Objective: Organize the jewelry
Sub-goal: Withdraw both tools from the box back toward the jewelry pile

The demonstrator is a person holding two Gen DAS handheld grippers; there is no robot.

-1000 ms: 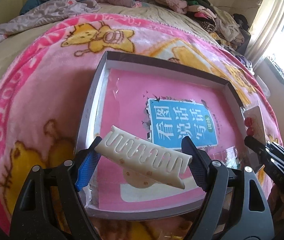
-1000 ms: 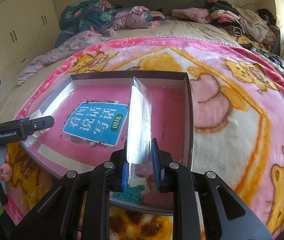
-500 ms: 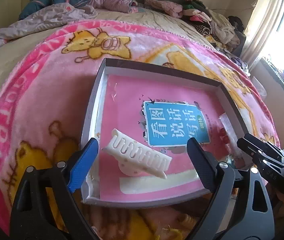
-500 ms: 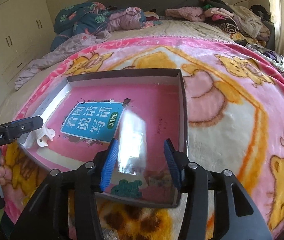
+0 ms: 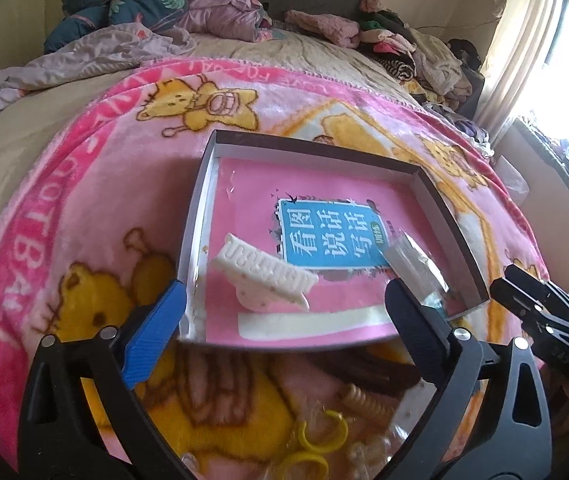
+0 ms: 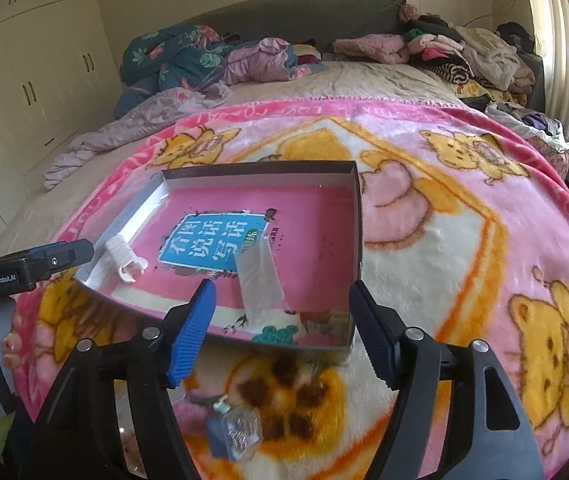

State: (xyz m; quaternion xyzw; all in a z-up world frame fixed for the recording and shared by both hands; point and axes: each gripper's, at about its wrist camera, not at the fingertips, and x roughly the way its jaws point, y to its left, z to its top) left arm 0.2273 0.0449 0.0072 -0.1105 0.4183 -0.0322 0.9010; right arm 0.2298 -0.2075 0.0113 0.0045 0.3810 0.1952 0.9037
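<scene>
A shallow cardboard box [image 5: 450, 216] lies on a pink cartoon-bear blanket [image 5: 96, 184] spread over a bed, and a pink book with a blue title panel [image 5: 326, 236] covers its floor. The left hand-held gripper [image 5: 284, 308] hangs above the box's near edge with its jaws opening wide and nothing between them; the white hair claw clip [image 5: 264, 276] lies free on the book in the box's near left corner, close to the left wall. The right hand-held gripper [image 6: 282, 318] is likewise opening, its blue-ribbed pads clear of the small clear plastic packet [image 6: 260, 278], which rests flat on the book toward the box's near right side, just beyond the fingers. In the right wrist view the clip [image 6: 124, 258] shows at the box's left wall, just beside the tip of the left tool. On the blanket in front of the box, outside it, lie yellow open rings [image 5: 320, 430], a beige spiral hair tie [image 5: 364, 400], a dark brown band [image 5: 376, 372], and a small clear faceted piece on a blue-grey card [image 6: 236, 434]. Heaped clothes and bedding line the head of the bed.
</scene>
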